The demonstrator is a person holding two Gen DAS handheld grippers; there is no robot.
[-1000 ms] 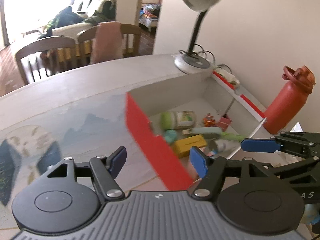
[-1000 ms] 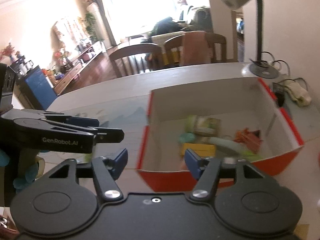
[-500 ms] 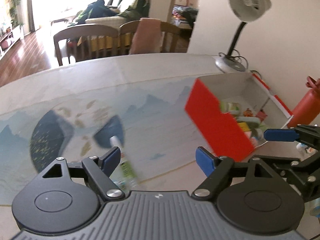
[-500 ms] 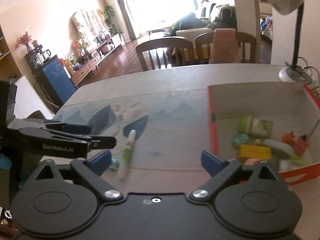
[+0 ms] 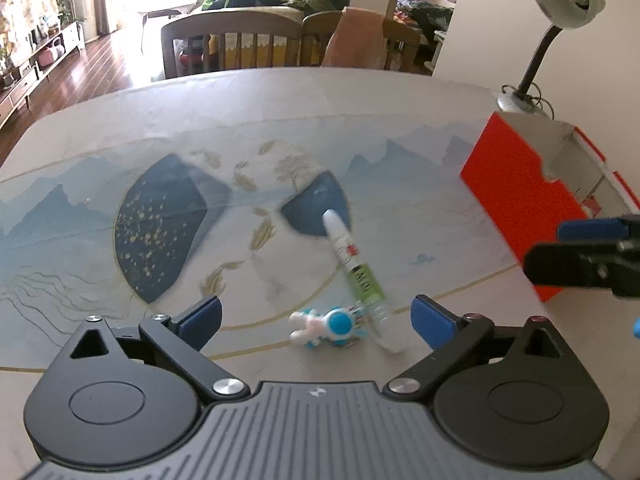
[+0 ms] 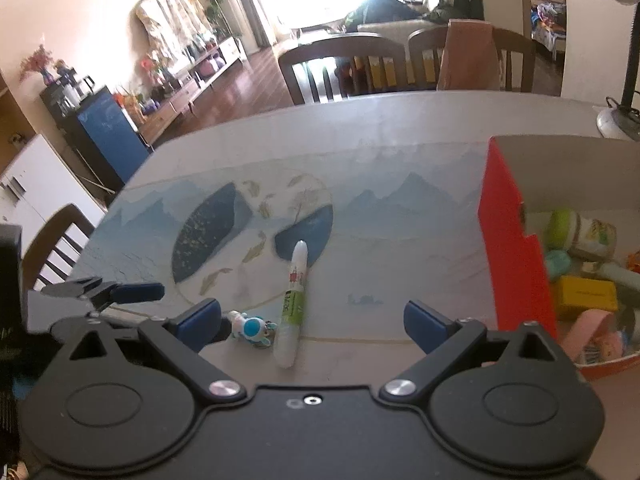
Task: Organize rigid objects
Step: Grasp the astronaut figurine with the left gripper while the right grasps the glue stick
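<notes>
A white and green marker pen (image 5: 354, 264) lies on the painted table mat (image 5: 160, 220), and a small blue and white toy figure (image 5: 326, 326) sits beside its near end. My left gripper (image 5: 316, 312) hovers just short of the toy, its jaws opening with nothing between them. In the right wrist view the pen (image 6: 294, 300) lies between the wide-open fingers of my right gripper (image 6: 312, 310), untouched, with the toy (image 6: 250, 328) by the left fingertip. The red box (image 6: 512, 248) stands to the right with several items inside.
In the box lie a green-capped jar (image 6: 584, 234) and a yellow carton (image 6: 586, 294). A desk lamp (image 5: 560, 0) stands behind the box. Wooden chairs (image 5: 232, 44) line the table's far edge. The left gripper's fingers (image 6: 120, 292) show at the left of the right wrist view.
Both views have swung left, away from the red box and onto the mat. The pen and toy have come into view close ahead. Both pairs of jaws have spread much wider.
</notes>
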